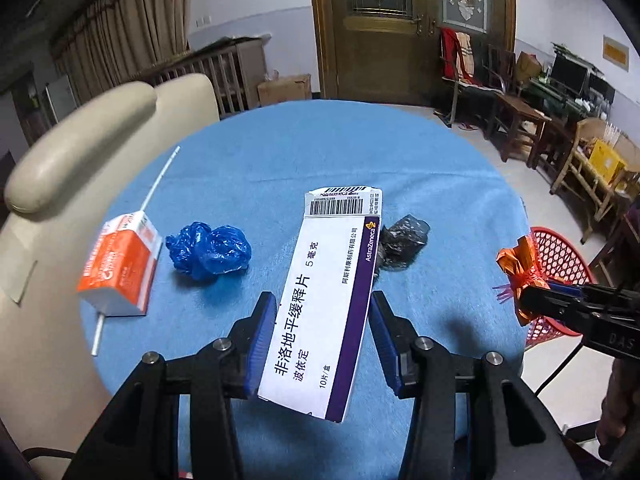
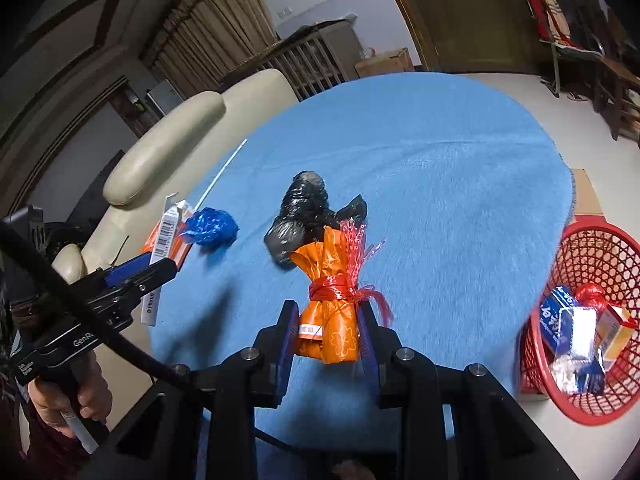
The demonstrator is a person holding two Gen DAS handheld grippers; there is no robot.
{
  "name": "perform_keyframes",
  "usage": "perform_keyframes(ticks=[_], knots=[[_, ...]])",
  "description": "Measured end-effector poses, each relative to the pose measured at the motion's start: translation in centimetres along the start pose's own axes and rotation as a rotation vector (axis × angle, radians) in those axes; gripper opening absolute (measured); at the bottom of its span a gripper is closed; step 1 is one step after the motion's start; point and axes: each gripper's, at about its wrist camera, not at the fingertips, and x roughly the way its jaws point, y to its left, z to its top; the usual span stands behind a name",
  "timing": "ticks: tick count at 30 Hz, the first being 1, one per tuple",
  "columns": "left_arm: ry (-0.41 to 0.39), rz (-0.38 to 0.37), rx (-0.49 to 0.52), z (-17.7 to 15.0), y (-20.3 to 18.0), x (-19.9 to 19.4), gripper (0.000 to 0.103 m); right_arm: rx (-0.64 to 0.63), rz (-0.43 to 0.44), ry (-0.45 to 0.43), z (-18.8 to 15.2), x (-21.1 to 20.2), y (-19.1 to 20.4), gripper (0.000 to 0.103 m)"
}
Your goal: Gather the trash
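My left gripper (image 1: 322, 312) is shut on a white and purple medicine box (image 1: 324, 300) and holds it above the blue table (image 1: 320, 152). My right gripper (image 2: 328, 320) is shut on an orange wrapper bundle tied with red string (image 2: 330, 312), also held above the table; the bundle also shows in the left wrist view (image 1: 520, 268). On the table lie a crumpled blue bag (image 1: 208, 252), a crumpled black bag (image 2: 304, 212), an orange and white carton (image 1: 120, 264) and a thin white straw (image 1: 160, 176). A red mesh basket (image 2: 616, 256) with several pieces of trash stands at the right.
A beige padded chair (image 1: 80, 152) stands against the table's left side. Wooden chairs (image 1: 516, 116) and shelves line the right wall. A brown door (image 1: 380, 40) is at the back. A cardboard piece (image 2: 584, 192) lies on the floor behind the basket.
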Motion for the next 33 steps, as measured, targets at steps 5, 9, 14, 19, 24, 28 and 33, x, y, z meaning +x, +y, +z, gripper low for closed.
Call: perform_keyframes(ticks=[5,9,14,19,24,28,33], knots=[[-0.024,0.042,0.035,-0.6,-1.8,-0.9,0.049,-0.012,0.011,-0.007,-1.1,-1.5,0.2,0.031],[-0.04,0.058,0.041,-0.7,-2.4,-1.5,0.049,-0.011,0.028,-0.016,-2.0,-2.5,0.3,0.031],[-0.054,0.064,0.057,-0.8,-3.2,-1.8,0.049,-0.016,0.043,-0.021,-2.7,-3.3,0.5,0.031],[-0.054,0.063,0.067,-0.8,-3.8,-1.8,0.05,-0.027,0.047,-0.04,-2.7,-3.9,0.8,0.031],[-0.066,0.073,0.075,-0.7,-4.3,-2.3,0.05,-0.019,0.048,-0.053,-2.7,-4.2,0.5,0.031],[-0.073,0.079,0.075,-0.7,-4.5,-2.4,0.05,-0.022,0.038,-0.06,-2.9,-4.5,0.3,0.031],[-0.072,0.08,0.085,-0.8,-4.9,-2.3,0.05,-0.012,0.033,-0.061,-3.1,-4.4,-0.1,0.031]])
